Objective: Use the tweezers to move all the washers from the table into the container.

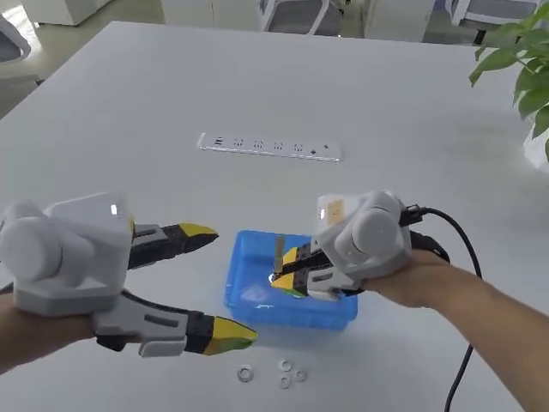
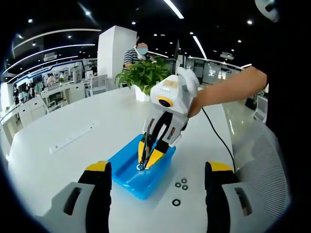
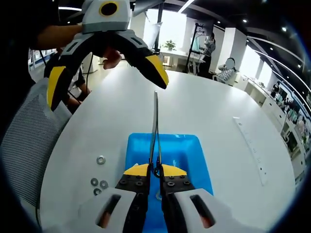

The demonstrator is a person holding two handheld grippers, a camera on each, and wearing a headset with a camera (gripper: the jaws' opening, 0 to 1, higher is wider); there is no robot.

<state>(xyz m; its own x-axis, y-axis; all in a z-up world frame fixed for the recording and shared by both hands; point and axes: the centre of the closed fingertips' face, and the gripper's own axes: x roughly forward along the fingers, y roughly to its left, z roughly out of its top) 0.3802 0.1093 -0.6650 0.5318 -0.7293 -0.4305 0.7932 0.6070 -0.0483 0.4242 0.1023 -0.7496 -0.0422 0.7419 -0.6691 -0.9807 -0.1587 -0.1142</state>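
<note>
A blue container [image 1: 249, 300] sits on the white table between the two grippers. My right gripper [image 1: 290, 276] is shut on grey tweezers [image 1: 279, 247] and hangs over the container [image 3: 194, 150]. In the left gripper view the tweezers [image 2: 143, 148] point down into the container [image 2: 124, 177], with a small ring at their tip. In the right gripper view the shut jaws [image 3: 155, 171] grip the tweezers [image 3: 155, 121]. Several washers [image 1: 285, 373] lie just in front of the container, also seen as washers [image 3: 99, 182] and washers [image 2: 181, 183]. My left gripper [image 1: 219, 283] is open and empty, left of the container.
A white power strip [image 1: 268, 146] lies across the table's middle. A potted plant [image 1: 523, 69] stands at the far right edge. The right gripper's black cable [image 1: 463, 257] trails over the table. Office chairs and desks stand beyond the table.
</note>
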